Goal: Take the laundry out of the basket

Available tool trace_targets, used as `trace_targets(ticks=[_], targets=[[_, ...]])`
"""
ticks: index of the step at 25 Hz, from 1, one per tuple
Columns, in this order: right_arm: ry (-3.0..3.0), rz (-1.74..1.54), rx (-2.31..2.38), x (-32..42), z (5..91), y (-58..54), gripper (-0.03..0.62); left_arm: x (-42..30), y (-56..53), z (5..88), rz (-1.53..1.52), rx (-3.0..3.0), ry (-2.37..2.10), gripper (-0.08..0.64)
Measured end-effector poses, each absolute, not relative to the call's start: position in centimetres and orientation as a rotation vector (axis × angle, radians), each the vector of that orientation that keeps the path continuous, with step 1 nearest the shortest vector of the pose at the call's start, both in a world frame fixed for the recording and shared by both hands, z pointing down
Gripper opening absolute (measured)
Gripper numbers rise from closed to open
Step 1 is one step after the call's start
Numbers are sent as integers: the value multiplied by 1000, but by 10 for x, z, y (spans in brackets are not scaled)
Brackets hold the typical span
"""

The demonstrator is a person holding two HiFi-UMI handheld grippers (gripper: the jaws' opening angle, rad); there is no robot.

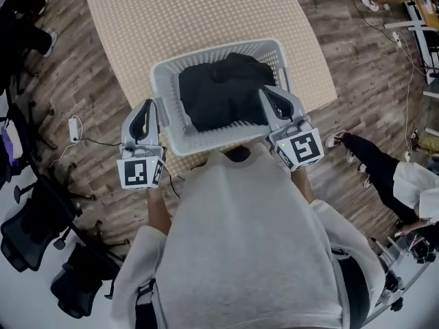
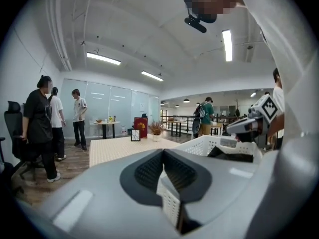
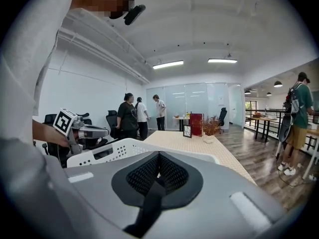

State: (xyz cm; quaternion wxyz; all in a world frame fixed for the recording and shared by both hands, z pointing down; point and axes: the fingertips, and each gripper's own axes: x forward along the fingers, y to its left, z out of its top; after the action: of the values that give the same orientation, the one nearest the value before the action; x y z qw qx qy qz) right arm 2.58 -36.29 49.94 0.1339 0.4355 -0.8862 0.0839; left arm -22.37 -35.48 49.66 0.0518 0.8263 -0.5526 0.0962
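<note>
A white slatted laundry basket (image 1: 169, 81) stands on the near edge of a beige table (image 1: 206, 19). A heap of dark laundry (image 1: 223, 91) fills it. My left gripper (image 1: 147, 107) hovers just outside the basket's left wall, jaws shut on nothing. My right gripper (image 1: 266, 92) is over the basket's right rim beside the dark cloth, also shut and empty. In the left gripper view the shut left gripper (image 2: 163, 152) points past the basket (image 2: 214, 144) toward the right gripper (image 2: 249, 126). In the right gripper view the shut right gripper (image 3: 158, 156) sits above the basket's rim (image 3: 124, 147).
Black office chairs (image 1: 31, 232) stand on the wood floor at the left. A power strip with its cable (image 1: 74, 129) lies near them. A person's legs (image 1: 374, 160) reach in at the right. People (image 3: 130, 116) stand beyond the table's far end, where a red box (image 3: 195, 124) and a plant sit.
</note>
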Motion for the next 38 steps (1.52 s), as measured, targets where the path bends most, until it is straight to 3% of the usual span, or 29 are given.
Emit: trace_targets(ticks=[3,10,16,17,18,20,22,27,32,38], targets=[[-2487,123,1145,18,509,-360,-3,-225,-354,505,286,2500,-1660,8],[-1944,-591,451,-12,567,-338,-2,-225,-348,499,254,2512,-1660,8],[-1862,-538,290,-12,593,-330,2,-228,-341,494,227,2496,-1690,8],[-1867,-493,271,-15,598,-327,55,-230,-340,494,228,2494,-1693,8],[-1864,-439,239,-17,606,-324,186,-232,-339,495,227,2491,-1695,8],[-1837,-371,154,-21,625,-322,510,-234,-339,495,221,2487,-1697,8],[-1799,-373,69,-29,643,-328,597,-236,-341,494,223,2488,-1699,8],[-1584,-402,-85,-30,703,-356,598,-246,-340,492,211,2470,-1723,8],[-1500,-189,-157,-19,789,-364,600,-255,-336,497,208,2429,-1748,8],[-1490,-125,-197,-24,795,-370,603,-262,-336,500,190,2412,-1762,8]])
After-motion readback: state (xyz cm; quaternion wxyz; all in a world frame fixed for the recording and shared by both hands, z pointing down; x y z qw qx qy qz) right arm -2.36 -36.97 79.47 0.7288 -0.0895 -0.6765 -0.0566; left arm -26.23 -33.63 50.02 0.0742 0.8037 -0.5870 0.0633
